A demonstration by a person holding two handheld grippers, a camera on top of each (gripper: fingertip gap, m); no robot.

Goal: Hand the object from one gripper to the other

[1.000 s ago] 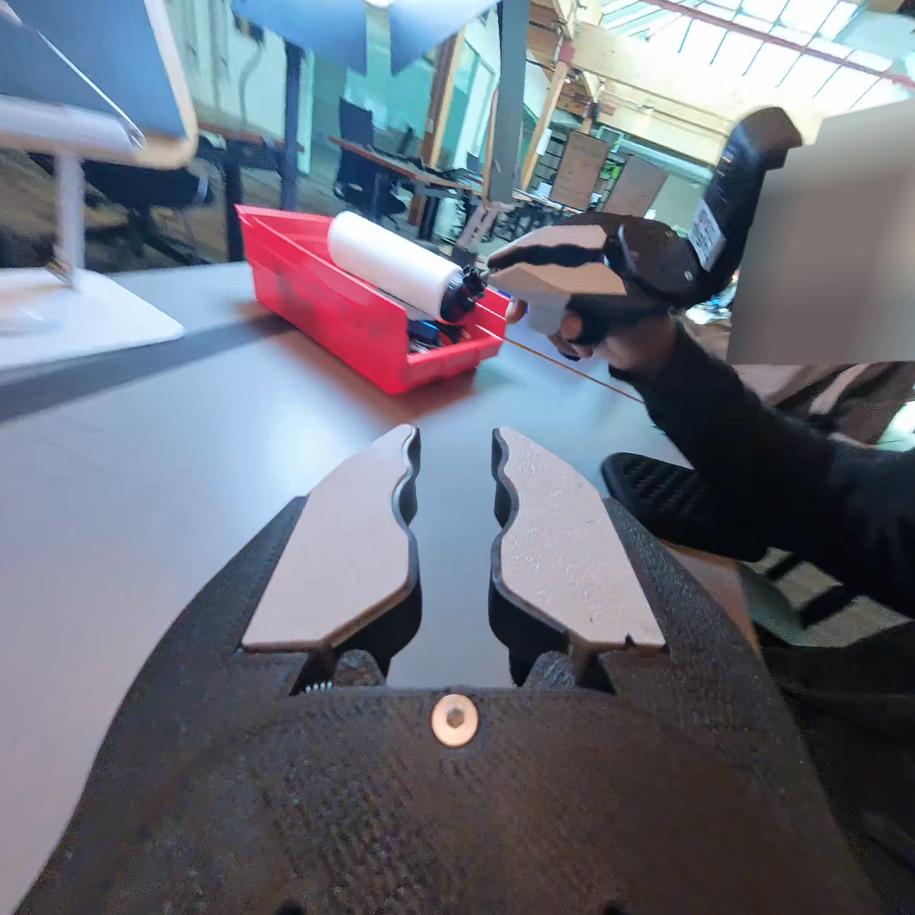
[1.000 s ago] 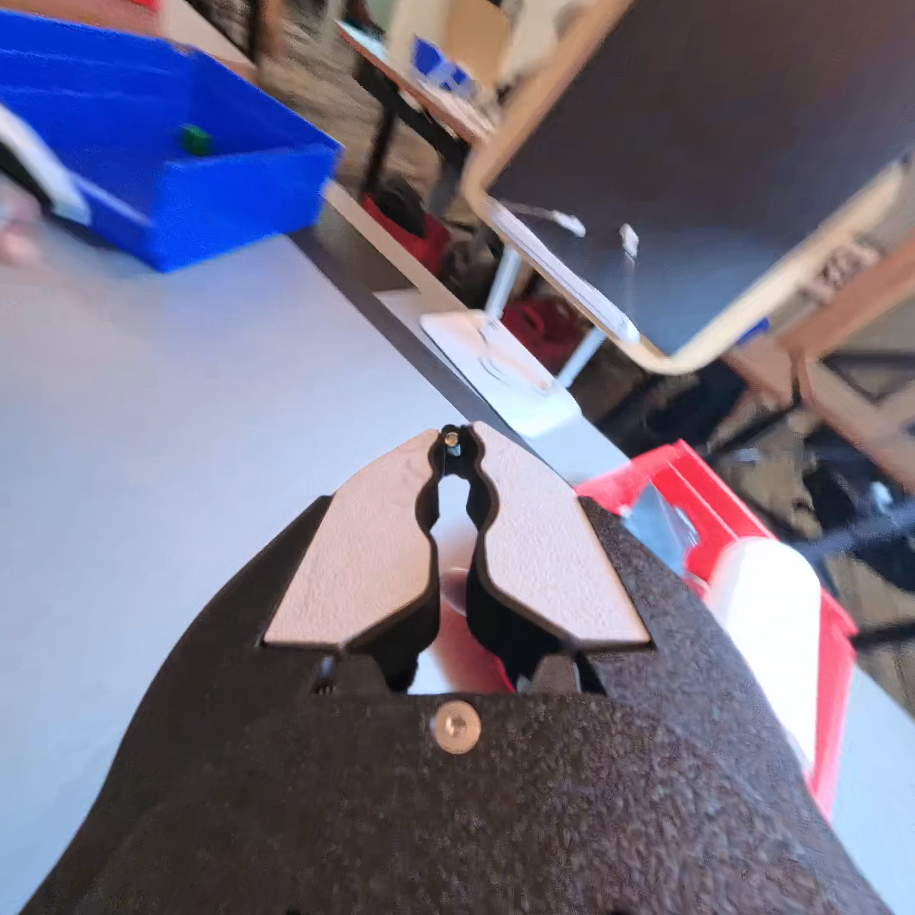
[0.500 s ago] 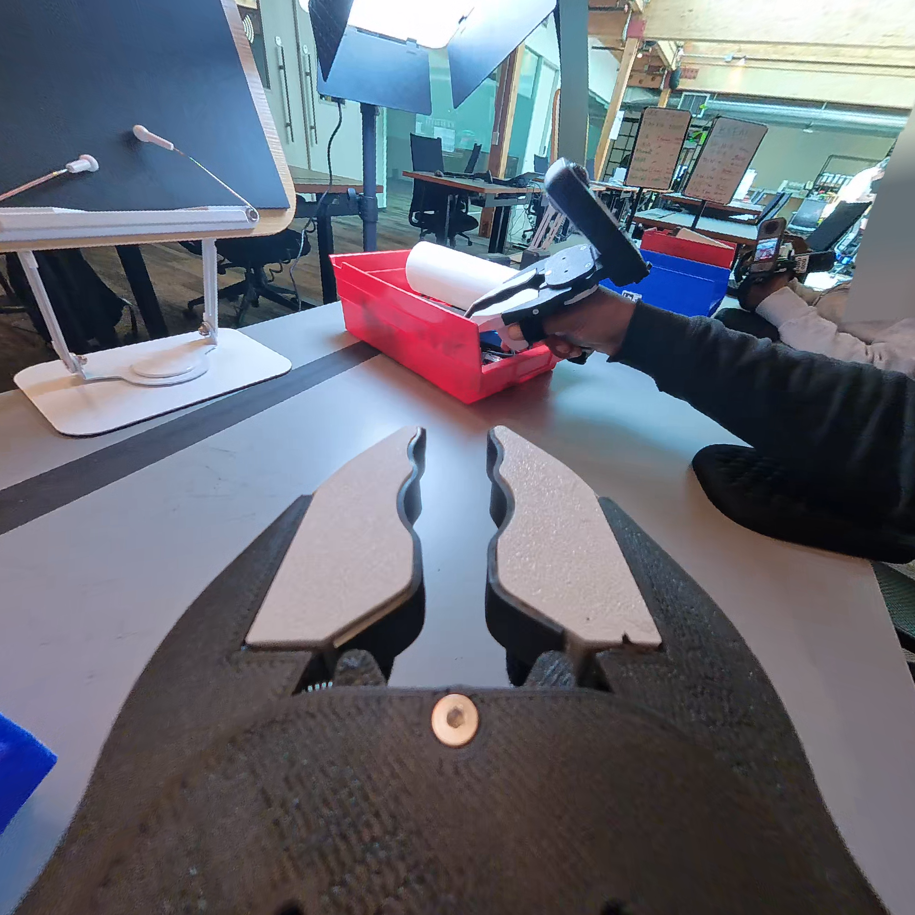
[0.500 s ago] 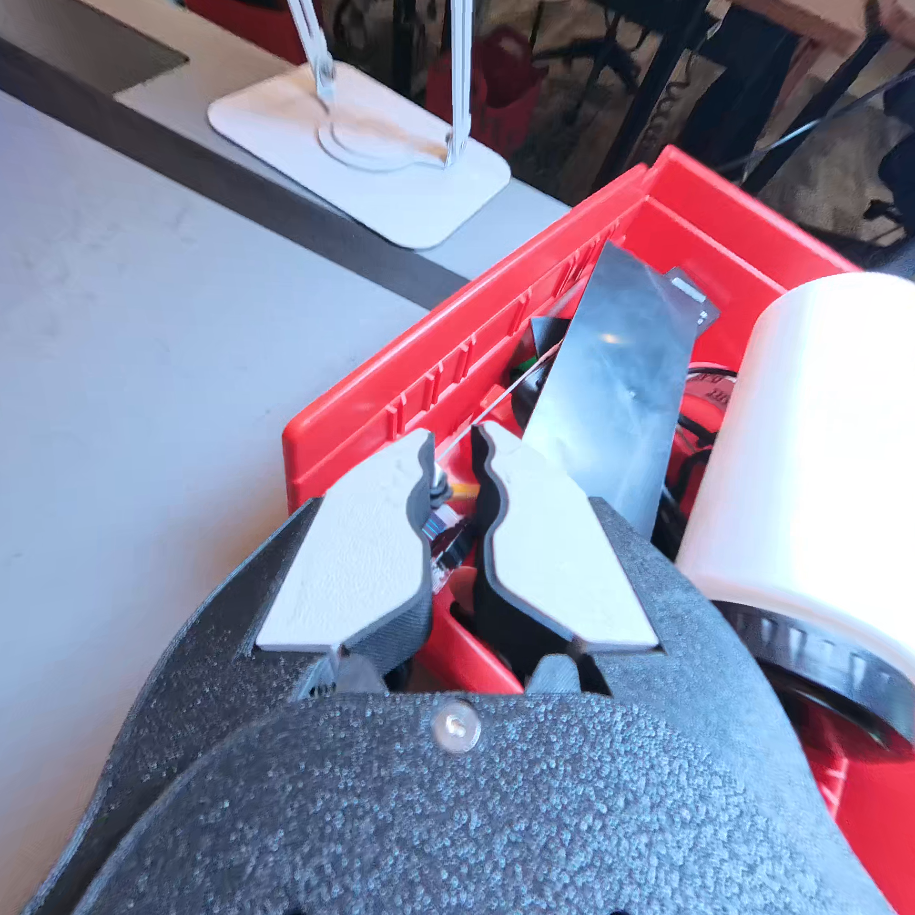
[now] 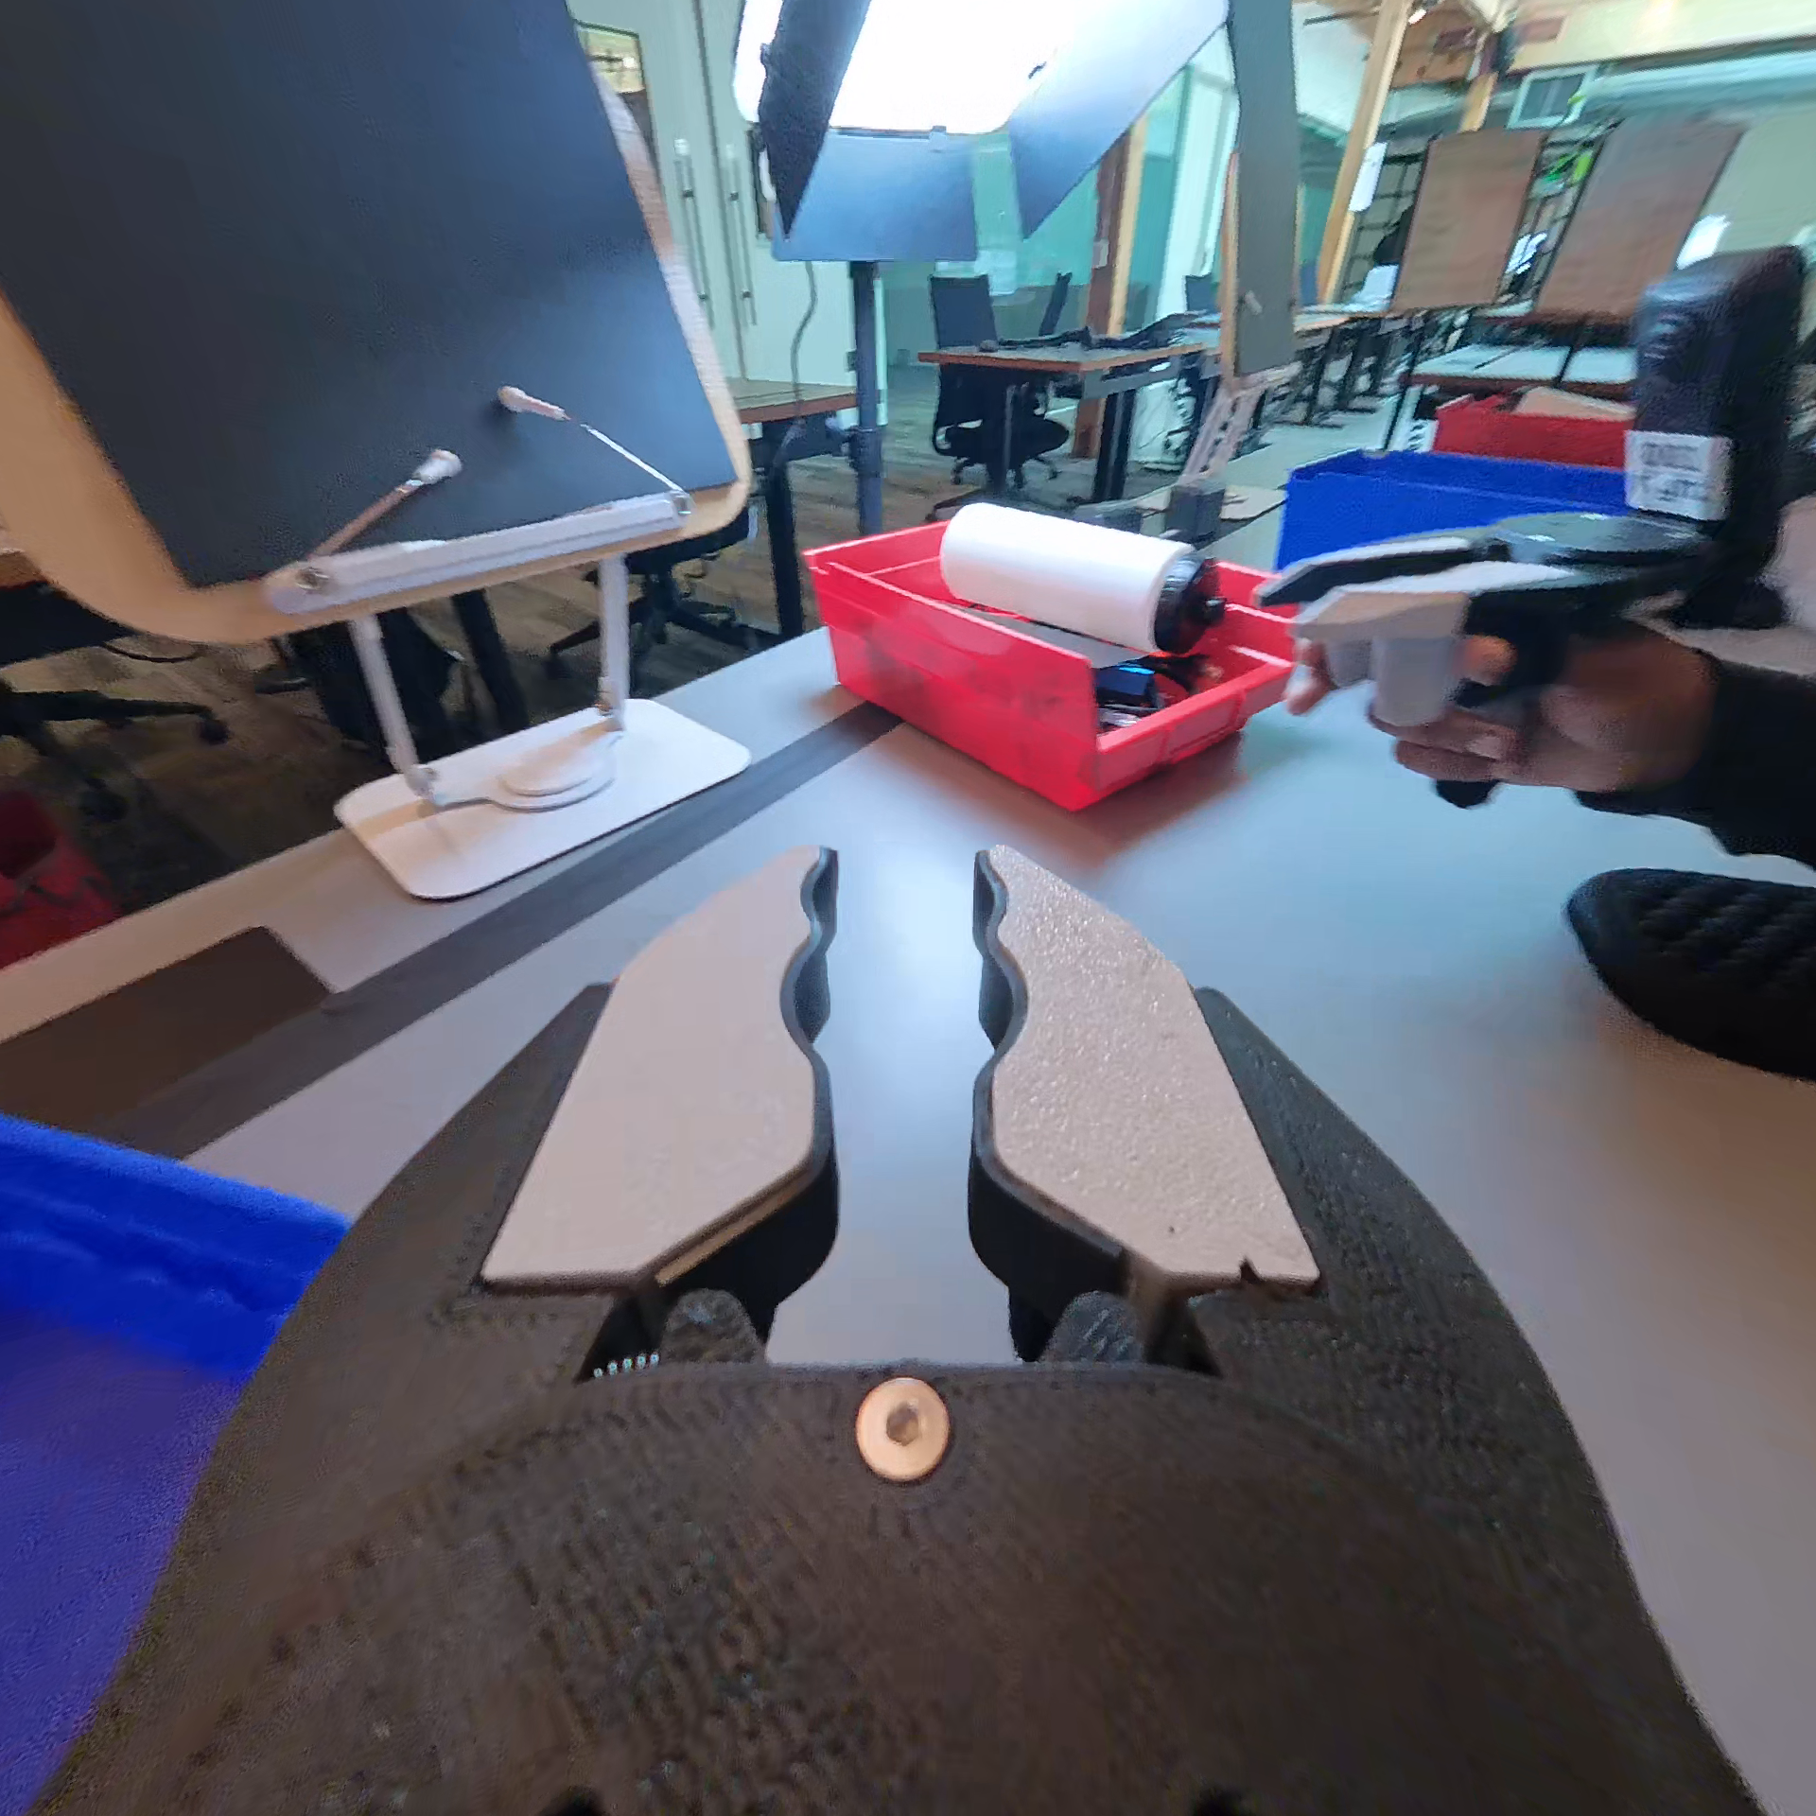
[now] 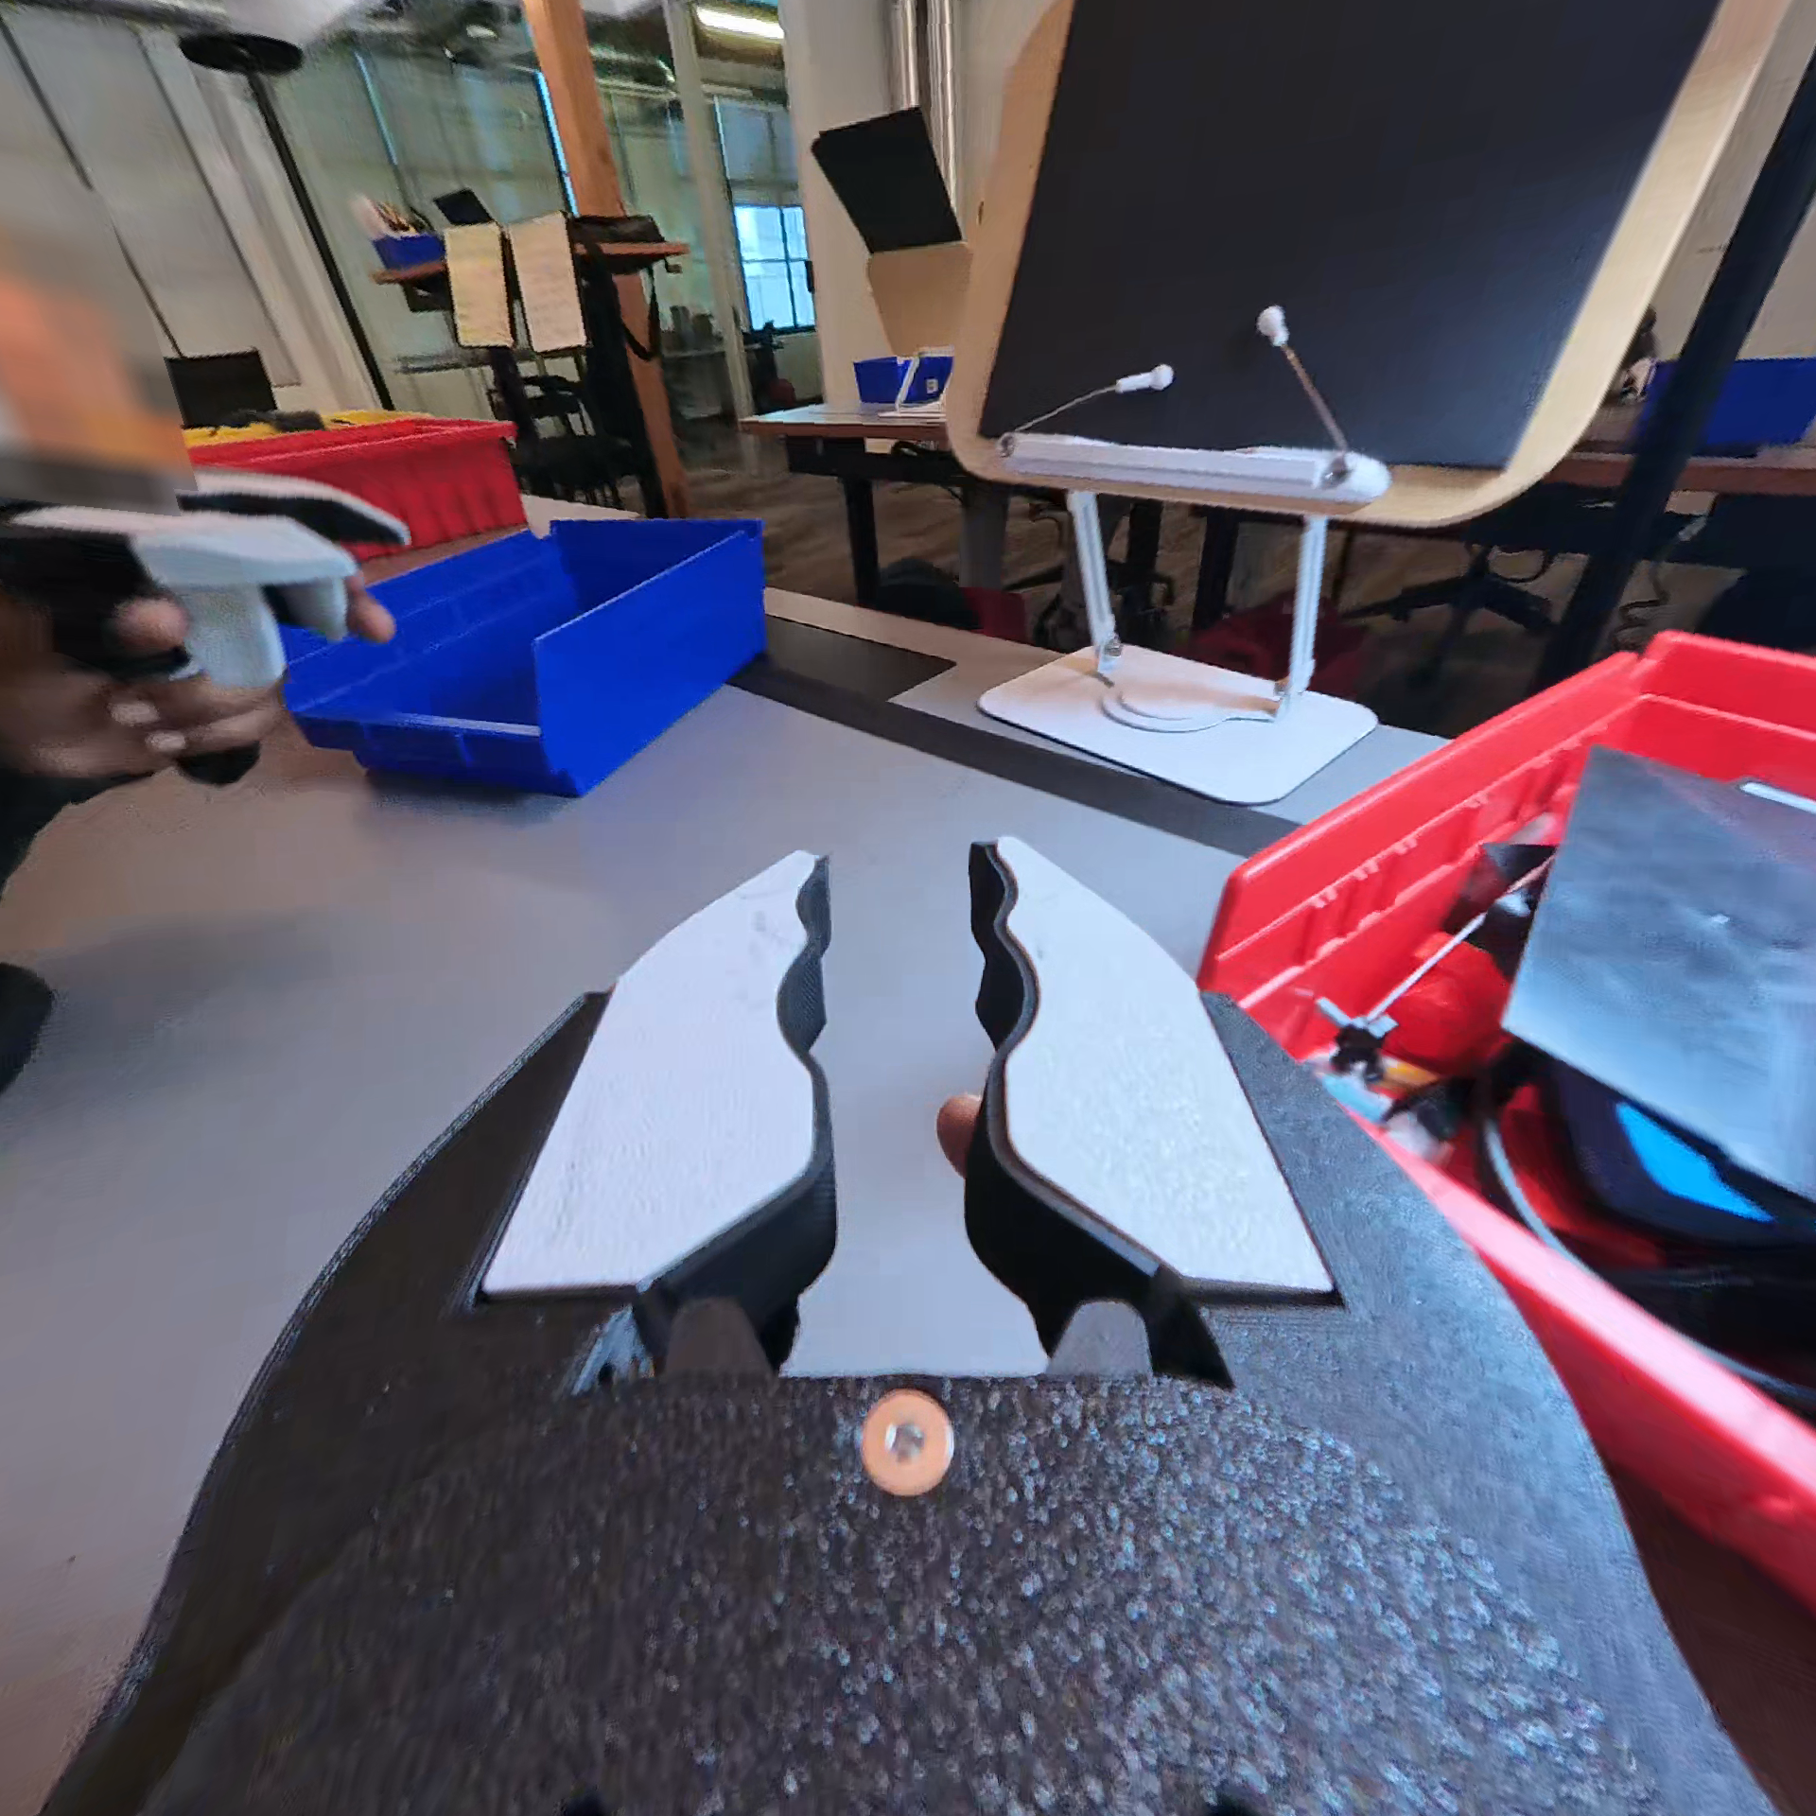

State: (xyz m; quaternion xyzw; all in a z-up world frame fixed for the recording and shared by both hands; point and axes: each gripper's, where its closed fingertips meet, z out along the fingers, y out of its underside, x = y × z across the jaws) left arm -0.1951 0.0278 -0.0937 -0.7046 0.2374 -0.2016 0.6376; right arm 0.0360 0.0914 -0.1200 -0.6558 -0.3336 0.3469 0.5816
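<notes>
Two grippers are hovering over the grey table (image 5: 1376,983), both empty. Left gripper (image 5: 904,884) is holding its jaws spread with bare tabletop showing in the gap; right gripper (image 6: 896,875) is likewise gaping, a fingertip peeking between its jaws. From the left wrist view, the red bin (image 5: 983,678) is sitting at one o'clock, carrying a white roll (image 5: 1056,573) across its rim. From the right wrist view, the blue bin (image 6: 550,639) is lying at eleven o'clock. Which item in the red bin is the object, I cannot tell.

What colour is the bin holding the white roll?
Red bin, with the white roll across its top; clearest in the left wrist view.
</notes>
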